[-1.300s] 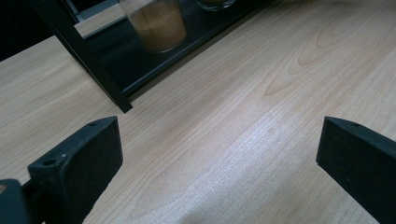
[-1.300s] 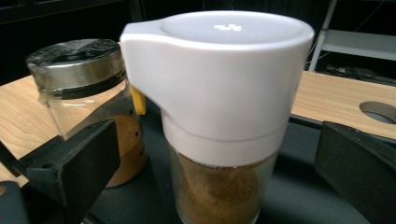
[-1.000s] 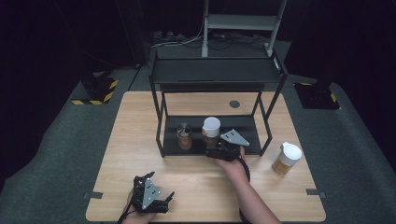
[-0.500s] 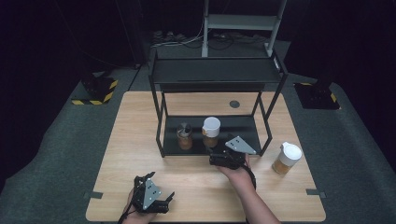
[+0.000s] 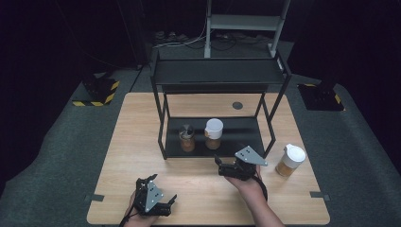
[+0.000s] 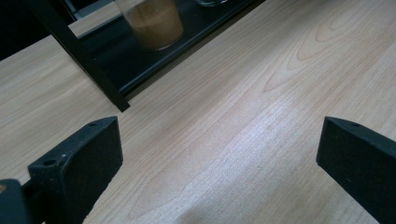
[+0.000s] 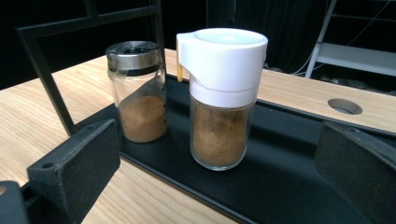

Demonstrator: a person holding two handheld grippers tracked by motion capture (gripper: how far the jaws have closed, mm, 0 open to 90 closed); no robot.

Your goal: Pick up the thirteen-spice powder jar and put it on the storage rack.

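Two spice jars stand on the lower tray of a black rack (image 5: 246, 137): a white-capped jar (image 5: 213, 133) (image 7: 219, 100) and, to its left, a metal-lidded shaker (image 5: 187, 137) (image 7: 137, 91), both holding brown powder. My right gripper (image 5: 224, 169) (image 7: 215, 182) is open in front of the tray, a short way back from the white-capped jar, with nothing between its jaws. A second white-capped jar (image 5: 290, 160) stands on the table right of the rack. My left gripper (image 5: 163, 198) (image 6: 215, 163) is open low over bare wood near the front edge. The shaker (image 6: 152, 21) shows at the top of the left gripper view.
The light wooden table (image 5: 142, 142) has a round hole (image 5: 237, 105) behind the rack. The rack's black upright posts (image 5: 163, 123) and its top shelf (image 5: 217, 71) frame the tray. A dark carpeted floor surrounds the table.
My right gripper has drawn back from the white-capped jar on the tray toward the table's front. The jar stays standing on the tray. The left gripper has hardly moved.
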